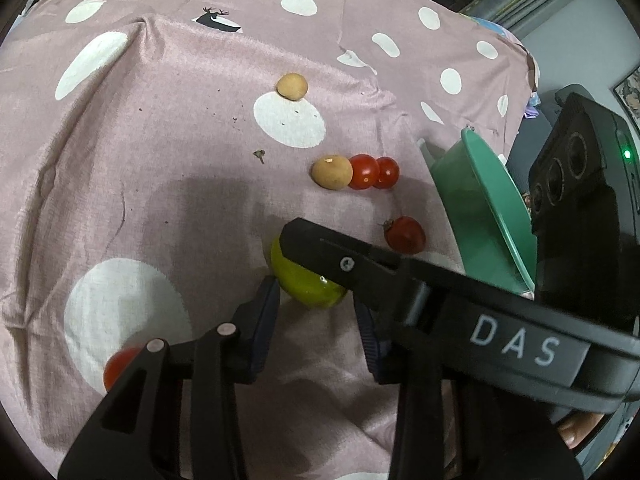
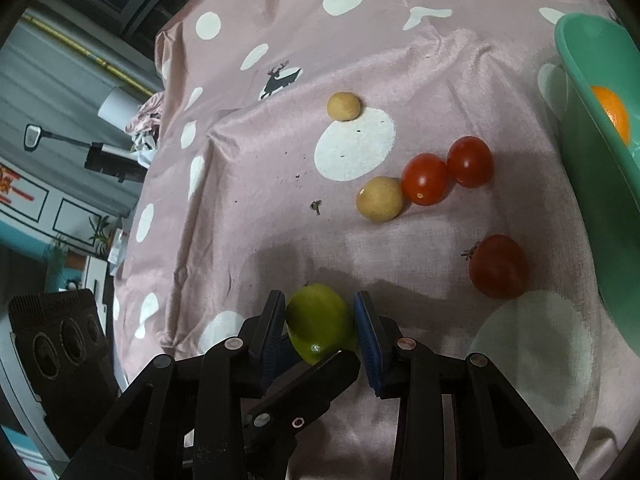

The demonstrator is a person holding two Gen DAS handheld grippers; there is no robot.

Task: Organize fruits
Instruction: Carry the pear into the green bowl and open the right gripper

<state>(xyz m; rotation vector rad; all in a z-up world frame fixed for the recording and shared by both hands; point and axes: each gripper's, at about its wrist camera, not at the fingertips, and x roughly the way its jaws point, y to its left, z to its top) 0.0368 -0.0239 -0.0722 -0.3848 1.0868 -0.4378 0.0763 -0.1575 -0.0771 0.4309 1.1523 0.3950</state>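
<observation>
Between right gripper pads, green lime

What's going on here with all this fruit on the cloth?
A person is sorting fruit with two handheld grippers. The right gripper has its fingers clasped on a green lime on the spotted cloth; the left gripper sits right beside it. Cherry tomatoes and tan fruits lie loose, and an orange sits in the green bowl.
</observation>
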